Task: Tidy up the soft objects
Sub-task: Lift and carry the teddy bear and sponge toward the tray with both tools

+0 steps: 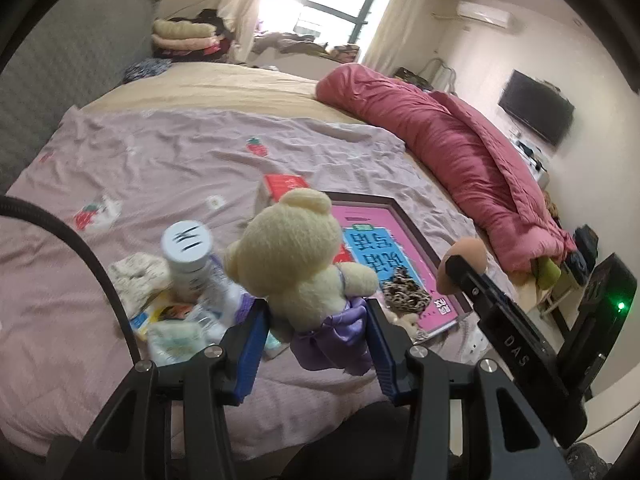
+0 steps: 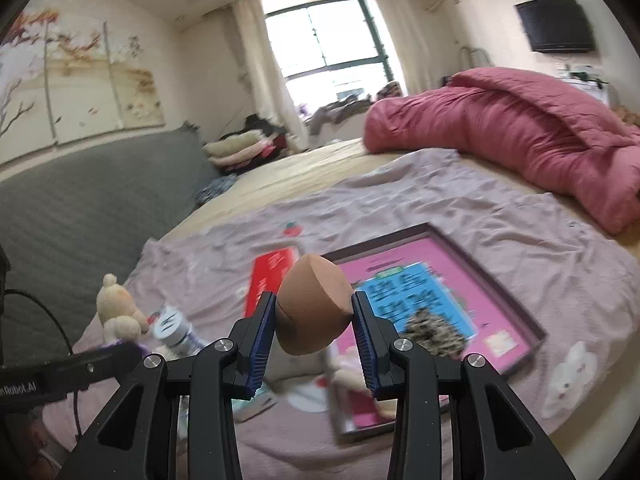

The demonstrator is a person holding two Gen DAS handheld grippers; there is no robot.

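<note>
Left wrist — one teddy bear; perhaps one sponge

The room is lit by daylight from the window far beyond the jaws, whose panes are blown out to white. Soft, faint shadows are cast on the bed. Straight lines are bowed by fisheye distortion, corners are vignetted black, and motion blur is seen throughout.

"DAS" on the right gripper; "nRobot.AI" on the left gripper.
</note>
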